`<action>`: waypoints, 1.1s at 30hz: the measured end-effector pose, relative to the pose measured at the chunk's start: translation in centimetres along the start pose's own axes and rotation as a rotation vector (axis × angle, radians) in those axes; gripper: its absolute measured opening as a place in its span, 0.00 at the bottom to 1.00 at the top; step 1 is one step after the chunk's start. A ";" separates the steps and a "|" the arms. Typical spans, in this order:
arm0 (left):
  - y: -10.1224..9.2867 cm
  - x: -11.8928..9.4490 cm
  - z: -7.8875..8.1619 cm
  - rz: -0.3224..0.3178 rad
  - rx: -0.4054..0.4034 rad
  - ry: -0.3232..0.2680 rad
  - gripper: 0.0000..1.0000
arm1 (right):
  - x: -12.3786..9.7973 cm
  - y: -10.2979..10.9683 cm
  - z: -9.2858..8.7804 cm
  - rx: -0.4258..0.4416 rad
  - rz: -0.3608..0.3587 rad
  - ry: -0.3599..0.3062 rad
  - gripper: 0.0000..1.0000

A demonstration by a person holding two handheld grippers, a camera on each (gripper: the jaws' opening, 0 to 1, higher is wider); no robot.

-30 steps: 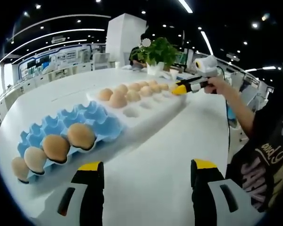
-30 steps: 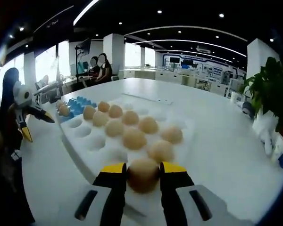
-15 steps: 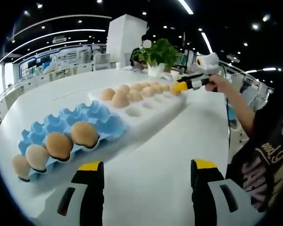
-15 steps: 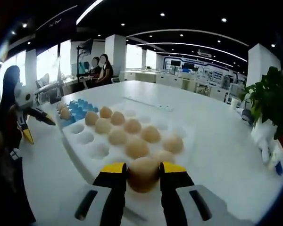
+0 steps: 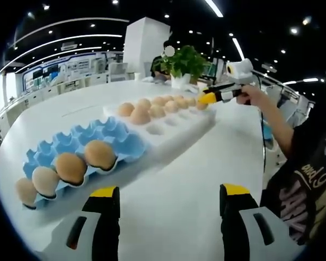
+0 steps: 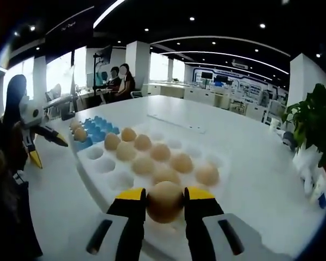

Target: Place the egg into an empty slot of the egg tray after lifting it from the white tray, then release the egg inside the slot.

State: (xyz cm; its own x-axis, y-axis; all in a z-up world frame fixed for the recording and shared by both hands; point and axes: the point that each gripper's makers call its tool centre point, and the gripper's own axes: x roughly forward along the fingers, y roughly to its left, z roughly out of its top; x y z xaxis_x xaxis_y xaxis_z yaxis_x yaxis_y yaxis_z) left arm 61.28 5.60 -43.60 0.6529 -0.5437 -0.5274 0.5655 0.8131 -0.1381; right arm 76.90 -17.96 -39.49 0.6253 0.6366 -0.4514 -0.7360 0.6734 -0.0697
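Right gripper (image 6: pixel 164 202) clamped on an egg (image 6: pixel 164 202) above the white tray (image 6: pixel 92 174) — left gripper (image 5: pixel 165 197) wide, holding nothing, near the blue egg tray (image 5: pixel 81 142).

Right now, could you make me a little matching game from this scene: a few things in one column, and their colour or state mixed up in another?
Things:
1. egg tray
2. right tool
3. left tool
4. plant

States:
A. green
B. open, holding nothing
C. blue, with four eggs in it
D. shut on an egg

Pairs: 1-C, 2-D, 3-B, 4-A
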 end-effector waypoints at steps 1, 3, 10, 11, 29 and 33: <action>0.0 0.0 0.0 0.000 0.000 -0.001 0.76 | 0.1 0.0 0.1 -0.002 0.002 0.000 0.29; 0.0 0.0 0.0 0.000 0.002 0.000 0.76 | 0.3 0.4 0.2 -0.003 0.013 -0.002 0.29; 0.1 -0.1 0.0 0.005 -0.002 -0.002 0.76 | 0.9 1.3 0.4 -0.010 0.037 -0.001 0.29; 0.2 -0.1 0.0 0.006 -0.003 -0.002 0.76 | 1.0 1.4 0.4 -0.010 0.039 0.000 0.29; 0.7 -0.3 -0.5 0.015 -0.017 0.001 0.75 | 2.7 3.1 0.8 -0.027 0.085 0.003 0.29; 0.9 -0.3 -0.6 0.016 -0.018 0.001 0.75 | 2.8 3.3 1.1 -0.031 0.085 -0.004 0.29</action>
State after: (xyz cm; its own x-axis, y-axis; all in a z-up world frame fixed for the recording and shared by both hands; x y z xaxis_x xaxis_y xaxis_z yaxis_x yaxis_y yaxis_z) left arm 61.25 6.61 -44.03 0.6613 -0.5299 -0.5309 0.5455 0.8255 -0.1445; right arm 76.49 -13.52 -40.03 0.5612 0.6925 -0.4533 -0.7940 0.6051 -0.0586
